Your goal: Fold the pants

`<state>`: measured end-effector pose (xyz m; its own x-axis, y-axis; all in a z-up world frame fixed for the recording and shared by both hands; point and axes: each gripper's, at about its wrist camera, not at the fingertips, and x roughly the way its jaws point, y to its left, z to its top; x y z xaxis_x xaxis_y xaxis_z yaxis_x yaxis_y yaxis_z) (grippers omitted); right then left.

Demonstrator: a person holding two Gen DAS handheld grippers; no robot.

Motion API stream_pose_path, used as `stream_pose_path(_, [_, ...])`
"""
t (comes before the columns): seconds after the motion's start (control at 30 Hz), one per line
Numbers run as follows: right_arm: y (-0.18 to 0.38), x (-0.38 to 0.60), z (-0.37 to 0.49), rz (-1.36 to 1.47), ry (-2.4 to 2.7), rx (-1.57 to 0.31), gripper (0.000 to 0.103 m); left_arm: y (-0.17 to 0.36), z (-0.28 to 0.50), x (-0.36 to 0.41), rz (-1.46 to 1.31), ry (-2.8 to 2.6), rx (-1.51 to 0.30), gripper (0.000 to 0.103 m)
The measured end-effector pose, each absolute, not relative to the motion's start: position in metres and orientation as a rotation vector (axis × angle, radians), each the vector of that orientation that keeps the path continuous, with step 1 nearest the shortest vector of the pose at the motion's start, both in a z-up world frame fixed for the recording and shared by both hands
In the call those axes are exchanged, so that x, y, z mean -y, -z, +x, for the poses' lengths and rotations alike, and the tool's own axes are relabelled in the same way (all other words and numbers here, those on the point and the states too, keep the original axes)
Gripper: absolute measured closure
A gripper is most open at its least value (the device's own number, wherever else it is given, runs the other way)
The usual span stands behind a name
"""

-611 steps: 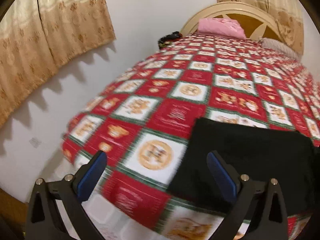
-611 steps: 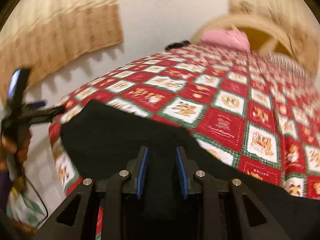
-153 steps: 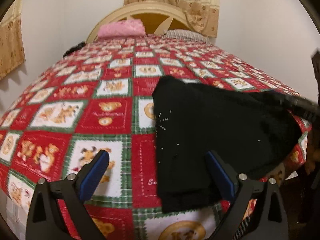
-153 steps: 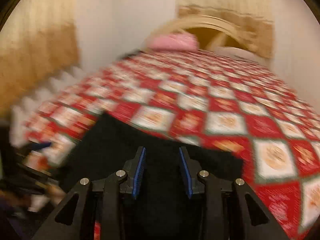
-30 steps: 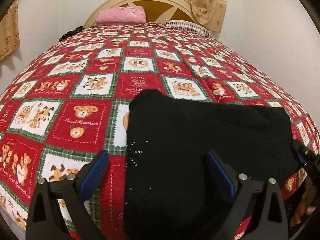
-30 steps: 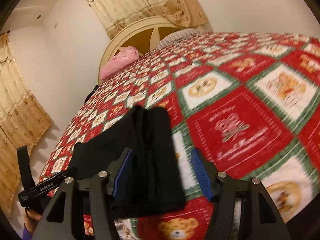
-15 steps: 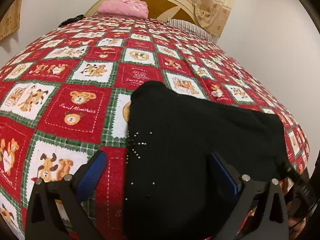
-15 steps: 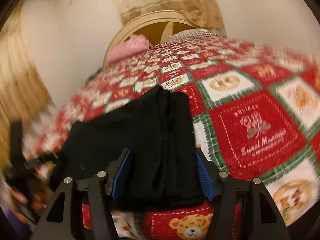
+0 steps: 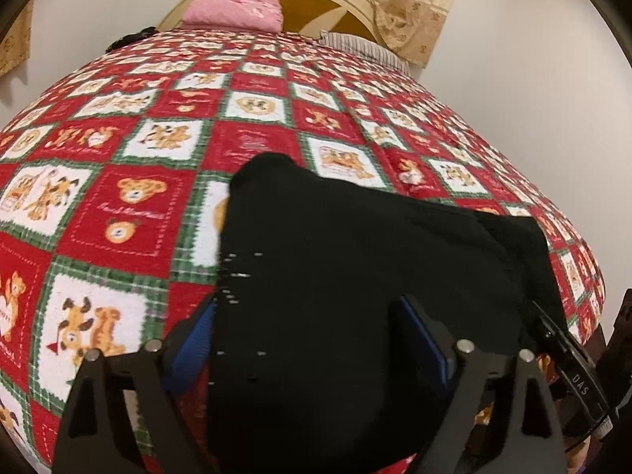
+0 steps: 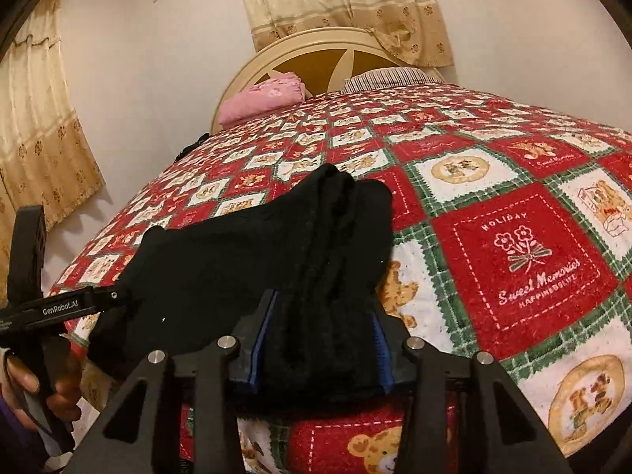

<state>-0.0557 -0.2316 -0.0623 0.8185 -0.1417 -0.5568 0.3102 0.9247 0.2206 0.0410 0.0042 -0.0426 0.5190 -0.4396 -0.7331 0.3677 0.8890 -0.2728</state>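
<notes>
The black pants lie folded into a thick block near the foot edge of the bed, seen also in the right wrist view. My left gripper is open, its blue-padded fingers straddling the near left part of the pants, the left finger partly hidden behind the cloth. My right gripper is open, its fingers either side of the stacked right end of the pants. The left gripper's body shows at the left of the right wrist view, held by a hand.
The bed has a red, white and green teddy-bear blanket. A pink folded cloth and a striped pillow lie by the curved headboard. Curtains hang on the walls. The bed edge is right below both grippers.
Both grippers have moved in closer over the pants over the last second, so their fingers now straddle the cloth. The pants lie in the same place.
</notes>
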Motion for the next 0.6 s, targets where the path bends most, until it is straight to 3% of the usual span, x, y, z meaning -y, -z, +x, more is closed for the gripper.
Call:
stream_pose_path(0.07, [0.062, 0.229, -0.055, 0.295, 0.249, -0.565, 0.058, 0.043, 0.041, 0.0, -0.061, 0.459, -0.904, 0.02])
stream_pose_path(0.17, [0.06, 0.223, -0.053, 0.249, 0.253, -0.575, 0.062, 0.04, 0.039, 0.003, -0.05, 0.463, -0.889, 0.039])
stream_pose_path(0.23, [0.058, 0.217, -0.051, 0.204, 0.264, -0.582, 0.065, 0.037, 0.035, 0.008, -0.03, 0.476, -0.877, 0.058])
stream_pose_path(0.6, [0.036, 0.19, -0.05, 0.073, 0.299, -0.568, 0.07, 0.015, 0.022, 0.017, 0.091, 0.455, -0.764, 0.084])
